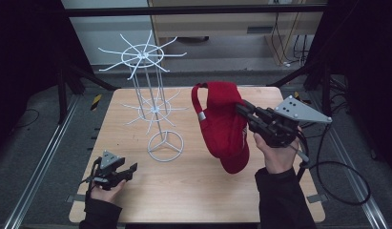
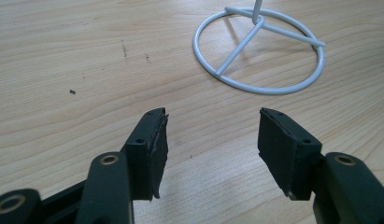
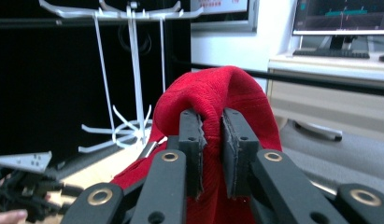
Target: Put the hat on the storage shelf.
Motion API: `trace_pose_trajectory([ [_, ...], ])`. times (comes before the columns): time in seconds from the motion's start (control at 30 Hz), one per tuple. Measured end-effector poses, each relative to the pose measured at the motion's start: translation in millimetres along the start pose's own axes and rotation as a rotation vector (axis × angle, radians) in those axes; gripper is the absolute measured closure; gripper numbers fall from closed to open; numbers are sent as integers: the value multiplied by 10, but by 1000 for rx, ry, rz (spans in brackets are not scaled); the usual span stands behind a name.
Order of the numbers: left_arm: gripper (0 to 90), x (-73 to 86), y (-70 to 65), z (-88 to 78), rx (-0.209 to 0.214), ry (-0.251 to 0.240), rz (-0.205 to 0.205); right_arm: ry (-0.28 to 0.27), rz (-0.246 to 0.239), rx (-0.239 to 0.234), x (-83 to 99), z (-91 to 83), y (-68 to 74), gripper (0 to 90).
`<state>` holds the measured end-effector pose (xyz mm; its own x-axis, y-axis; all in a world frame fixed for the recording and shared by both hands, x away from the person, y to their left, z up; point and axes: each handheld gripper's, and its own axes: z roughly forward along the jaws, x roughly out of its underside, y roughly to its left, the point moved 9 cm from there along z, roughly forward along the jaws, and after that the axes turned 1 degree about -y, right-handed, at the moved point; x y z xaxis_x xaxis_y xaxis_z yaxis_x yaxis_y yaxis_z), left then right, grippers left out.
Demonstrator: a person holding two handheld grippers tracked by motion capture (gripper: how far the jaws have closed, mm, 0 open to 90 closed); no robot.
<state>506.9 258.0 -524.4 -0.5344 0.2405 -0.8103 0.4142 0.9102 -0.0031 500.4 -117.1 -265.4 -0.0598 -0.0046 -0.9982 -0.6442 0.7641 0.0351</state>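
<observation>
Pinching a fold of the red cap (image 1: 224,124) in the right gripper (image 1: 246,112), jaws nearly closed on cloth; holding it aloft over the table (image 1: 193,191), likely for hanging on the white wire rack (image 1: 148,90) just beside; resting the left gripper (image 1: 127,171) low near the front-left edge, jaws gaping wide and holding nothing; leaving open room between the 2.

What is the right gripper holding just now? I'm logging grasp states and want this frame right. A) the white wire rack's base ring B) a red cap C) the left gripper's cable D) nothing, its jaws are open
B: the right gripper has its jaws pinched on a fold of the red cap, which hangs lifted above the wooden table beside the white wire rack.
</observation>
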Motion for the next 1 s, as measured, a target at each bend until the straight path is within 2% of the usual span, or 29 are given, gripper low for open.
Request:
trace_pose_trajectory([
  [0.37, 423, 4, -2, 7, 2, 5, 0, -71, -16, 15, -379, 12, -1, 795],
  [0.63, 423, 5, -10, 10, 5, 7, 0, -110, -25, 8, -641, 58, 9, 795],
  [0.9, 424, 9, -8, 14, 6, 11, 5, -141, -36, 3, -893, 180, 40, 795],
  [1.0, 425, 7, -13, 13, 9, 8, 1, -146, -32, 0, -980, 290, 36, 795],
])
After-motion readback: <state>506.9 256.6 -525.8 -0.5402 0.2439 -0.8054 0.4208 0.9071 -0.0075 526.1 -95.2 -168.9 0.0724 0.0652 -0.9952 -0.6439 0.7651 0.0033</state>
